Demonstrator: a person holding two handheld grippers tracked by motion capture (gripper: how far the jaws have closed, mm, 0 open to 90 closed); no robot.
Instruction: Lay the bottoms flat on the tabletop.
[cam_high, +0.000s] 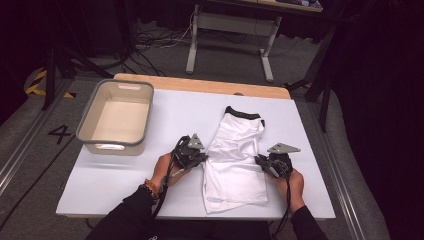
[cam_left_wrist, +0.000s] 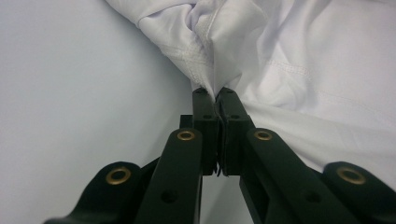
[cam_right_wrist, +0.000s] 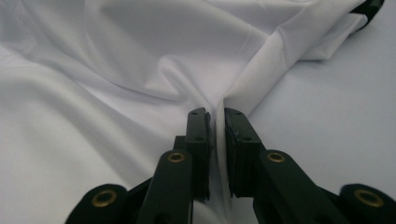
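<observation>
1. Left claw (cam_left_wrist: 216, 93) clenched on a bunched fold at the left edge of the white shorts (cam_high: 235, 160); fabric visibly pinched between the pads in the left gripper view.
2. Right claw (cam_right_wrist: 217, 114) grasping the opposite edge of the shorts; a thin fold of cloth runs between the jaws in the right gripper view.
3. Shorts lie flat on the bench (cam_high: 100, 185), centre-right, black waistband (cam_high: 243, 113) at the far end, leg hems toward the person. Both claws sit at mid-length, one on each side.
4. Beige tub (cam_high: 116, 116) stands at the far left of the bench, well apart from the shorts, nothing visible in it.
5. Step in hand, as judged: grip secured on both side edges, likely a fold of the shorts.
6. Next move calls for lifting both edges together, keeping tension even so neither fold slips, then carrying the cloth over to lay one half on the other.
</observation>
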